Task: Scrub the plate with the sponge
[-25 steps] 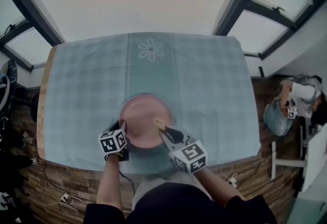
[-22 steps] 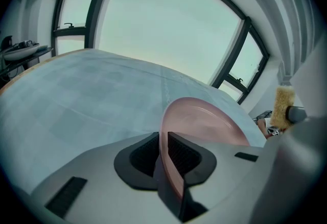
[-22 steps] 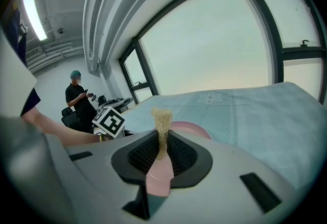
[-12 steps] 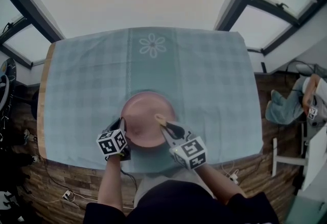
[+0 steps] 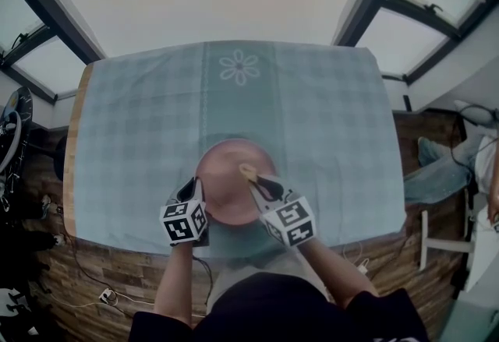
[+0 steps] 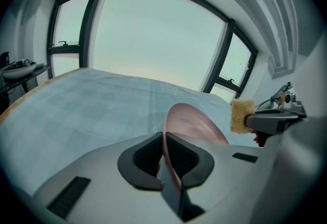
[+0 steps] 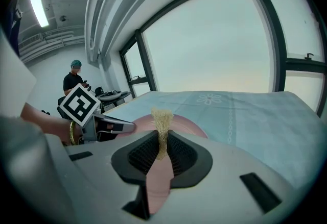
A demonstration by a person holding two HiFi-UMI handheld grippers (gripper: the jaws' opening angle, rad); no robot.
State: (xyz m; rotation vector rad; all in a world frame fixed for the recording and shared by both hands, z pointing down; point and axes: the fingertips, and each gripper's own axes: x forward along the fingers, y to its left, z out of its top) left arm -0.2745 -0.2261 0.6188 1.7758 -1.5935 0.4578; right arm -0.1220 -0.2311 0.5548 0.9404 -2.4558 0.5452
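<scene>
A pink plate (image 5: 226,185) is near the table's front edge, and my left gripper (image 5: 195,192) is shut on its left rim. Those jaws have just been closing, with the rim between them. In the left gripper view the plate (image 6: 196,123) stands tilted, rising out of the shut left gripper (image 6: 164,142). My right gripper (image 5: 251,178) is shut on a thin yellow sponge (image 5: 248,172) over the plate's right half. In the right gripper view the sponge (image 7: 162,122) sticks up from the right gripper (image 7: 162,147), with the plate (image 7: 189,127) just behind it. Whether sponge and plate touch I cannot tell.
A blue-green checked cloth (image 5: 140,122) with a flower motif (image 5: 239,68) covers the table; bare wood shows at its left edge (image 5: 69,161). A person (image 5: 468,153) sits on the floor at the right. Cables (image 5: 101,297) lie on the floor in front.
My left gripper has closed on the plate's rim and lifted that side a little. The right gripper with the sponge has stayed over the plate.
</scene>
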